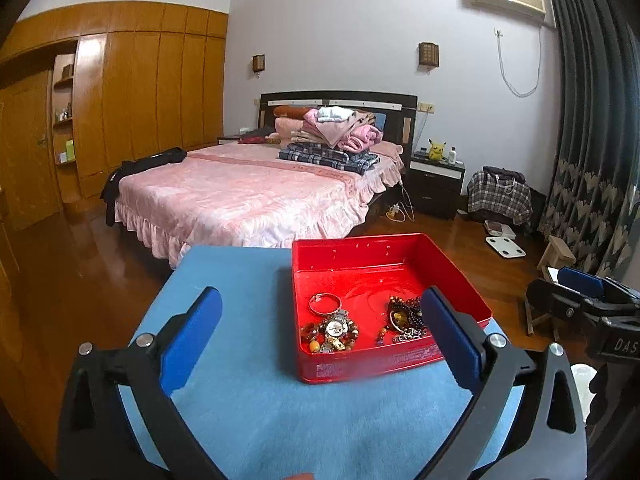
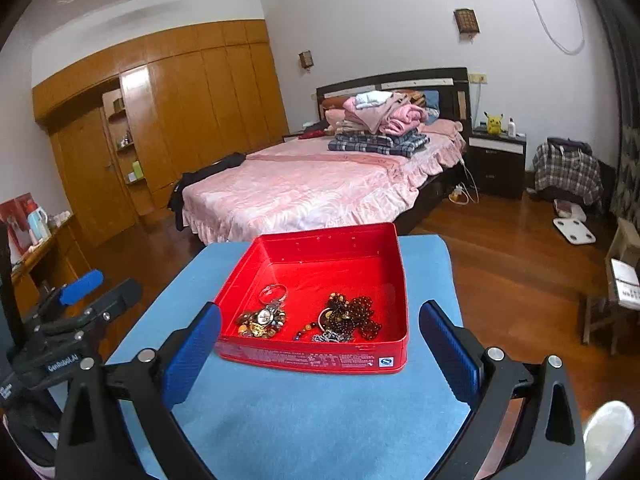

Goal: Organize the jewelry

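We hold both grippers above the near part of a blue table mat [image 2: 320, 412], with a red tin box [image 2: 316, 354] sitting on its far half. The left gripper [image 1: 320, 338] has its blue-padded fingers [image 1: 192, 340] spread wide with nothing between them, and in the left wrist view its right finger overlaps the near right side of the box. The right gripper [image 2: 320, 354] is likewise spread wide and empty, its fingers [image 2: 448, 350] flanking the box's near wall without touching it. Inside the box the jewelry lies in two clusters near the front wall: on the left, a silver bangle [image 2: 273, 292] just beyond a wristwatch [image 2: 264, 317] that rests on a bead bracelet [image 1: 316, 334]; on the right, a tangle of dark bead necklaces [image 2: 354, 316] with a silver chain [image 2: 330, 337] at its near edge. The far half of the box floor is bare red. Beyond the table stands a bed [image 1: 248, 196] with a pink cover and folded clothes [image 1: 340, 136], with a wooden wardrobe [image 1: 152, 88] along the left wall and a dark nightstand [image 1: 436, 180] to the right of the bed
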